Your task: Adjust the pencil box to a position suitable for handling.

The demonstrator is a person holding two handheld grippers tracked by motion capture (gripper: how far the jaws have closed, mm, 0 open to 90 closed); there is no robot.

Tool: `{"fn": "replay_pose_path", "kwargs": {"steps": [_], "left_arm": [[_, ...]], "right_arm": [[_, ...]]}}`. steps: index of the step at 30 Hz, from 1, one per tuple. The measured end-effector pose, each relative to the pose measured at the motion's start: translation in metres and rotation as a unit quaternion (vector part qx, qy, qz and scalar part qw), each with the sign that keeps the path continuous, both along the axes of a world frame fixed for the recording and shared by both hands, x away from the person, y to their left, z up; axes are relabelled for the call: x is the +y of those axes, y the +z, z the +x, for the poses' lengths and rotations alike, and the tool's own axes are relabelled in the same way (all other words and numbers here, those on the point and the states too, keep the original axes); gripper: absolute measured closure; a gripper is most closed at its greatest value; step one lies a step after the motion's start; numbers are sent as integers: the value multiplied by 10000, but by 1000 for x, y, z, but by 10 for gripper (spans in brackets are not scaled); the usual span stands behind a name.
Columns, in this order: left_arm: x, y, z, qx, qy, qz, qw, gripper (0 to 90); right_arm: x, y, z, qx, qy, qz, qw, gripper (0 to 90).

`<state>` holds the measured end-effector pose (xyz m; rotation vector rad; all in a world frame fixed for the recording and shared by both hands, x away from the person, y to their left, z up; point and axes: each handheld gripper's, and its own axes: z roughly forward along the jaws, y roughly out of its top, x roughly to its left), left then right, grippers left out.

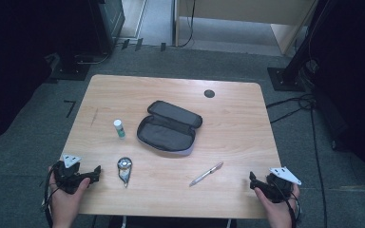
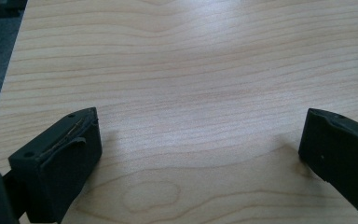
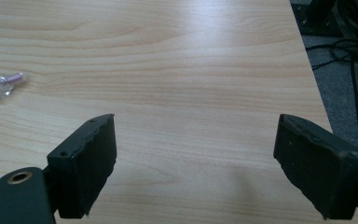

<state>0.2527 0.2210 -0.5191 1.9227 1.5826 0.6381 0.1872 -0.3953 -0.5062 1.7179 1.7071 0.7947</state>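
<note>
High view: a light wooden table (image 1: 237,123) carries an open dark pencil case (image 1: 169,127) near its middle, the lid flap lying back on the far side. Just left of the case stands a small white tube with a green cap (image 1: 119,128). Nearer, a round silver and dark tool (image 1: 124,168) lies flat, and to its right a pink and clear pen (image 1: 206,173) lies slanted. A dark round grommet (image 1: 209,93) sits in the far part of the top.

The left gripper (image 1: 96,174) rests at the near left corner in a hand (image 1: 65,202), its jaws spread wide over bare wood. The right gripper (image 1: 253,182) sits at the near right edge in the other hand (image 1: 278,209), jaws likewise wide apart, with nothing between them; the pen lies to its left, apart from it.
</note>
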Motion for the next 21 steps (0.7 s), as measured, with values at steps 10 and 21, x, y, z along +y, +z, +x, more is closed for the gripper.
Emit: {"fn": "replay_pose_path", "kwargs": {"steps": [10,21], "left_arm": [[0,0,0,12,-37,7,10000,0],[0,0,0,11,-77,3,10000,0]], "right_arm": [[14,18,5,-172,104,8,9998,131],[33,40,16,-400,305,10,9987,148]]}}
